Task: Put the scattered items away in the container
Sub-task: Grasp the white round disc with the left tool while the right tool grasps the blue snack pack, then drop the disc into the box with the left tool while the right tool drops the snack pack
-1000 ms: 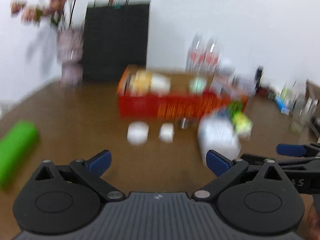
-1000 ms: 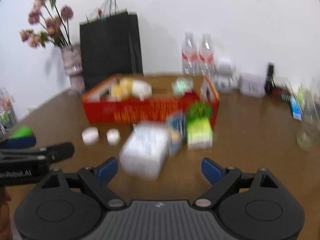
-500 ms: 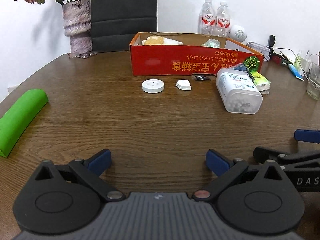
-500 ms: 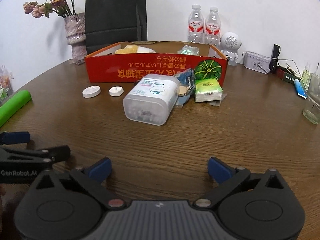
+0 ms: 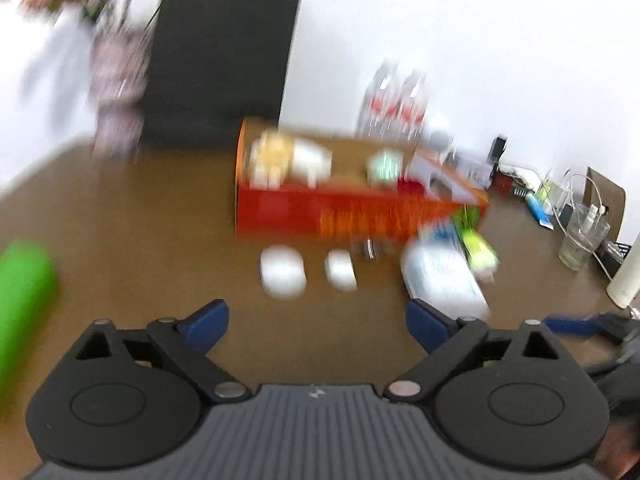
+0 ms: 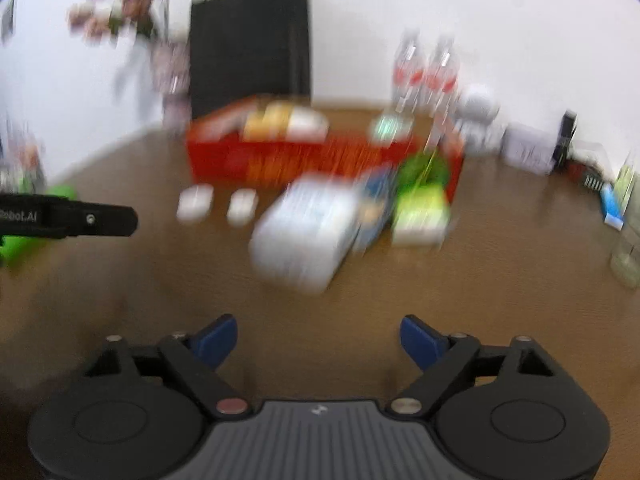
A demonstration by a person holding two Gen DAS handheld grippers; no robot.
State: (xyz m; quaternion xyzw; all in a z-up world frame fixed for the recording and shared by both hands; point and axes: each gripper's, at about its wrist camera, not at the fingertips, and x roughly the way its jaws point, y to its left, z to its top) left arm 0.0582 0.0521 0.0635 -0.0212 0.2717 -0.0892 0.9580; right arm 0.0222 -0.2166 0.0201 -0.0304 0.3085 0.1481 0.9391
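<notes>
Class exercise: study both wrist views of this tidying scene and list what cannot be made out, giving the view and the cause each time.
- Printing on the red box: left wrist view, motion blur.
- Label on the clear tub: right wrist view, blur.
- Small dark item beside the white discs: left wrist view, blurred, too small.
- Green roll: left wrist view, cut by the edge.
- Left gripper and right gripper: both open, empty.
</notes>
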